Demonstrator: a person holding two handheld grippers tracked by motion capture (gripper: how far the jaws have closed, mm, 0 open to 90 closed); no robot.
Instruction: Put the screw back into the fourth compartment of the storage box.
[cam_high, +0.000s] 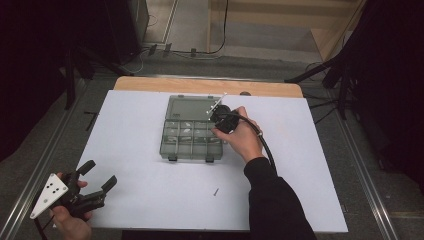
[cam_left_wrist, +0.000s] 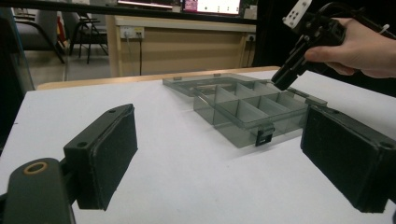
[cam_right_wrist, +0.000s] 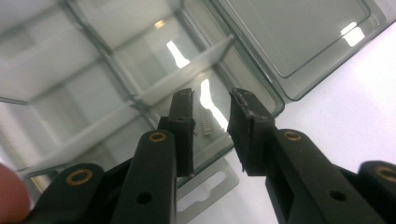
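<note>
A clear grey compartment box (cam_high: 186, 135) lies in the middle of the white table, its lid (cam_high: 192, 106) folded open toward the back. A hand holds my right gripper (cam_high: 218, 121) tilted down over the box's back right corner. In the right gripper view its jaws stand slightly apart, open (cam_right_wrist: 212, 100), just above a compartment where a small screw (cam_right_wrist: 207, 120) lies between them, untouched. My left gripper (cam_high: 101, 173) rests at the table's front left corner, jaws wide open (cam_left_wrist: 219, 128) and empty, facing the box (cam_left_wrist: 247, 109). Another small screw (cam_high: 216, 191) lies loose on the table in front of the box.
The white tabletop (cam_high: 140, 195) has free room around the box. A wooden strip (cam_high: 200, 86) runs along the far edge. Black tripod legs (cam_high: 320, 72) and cables stand on the floor behind and beside the table.
</note>
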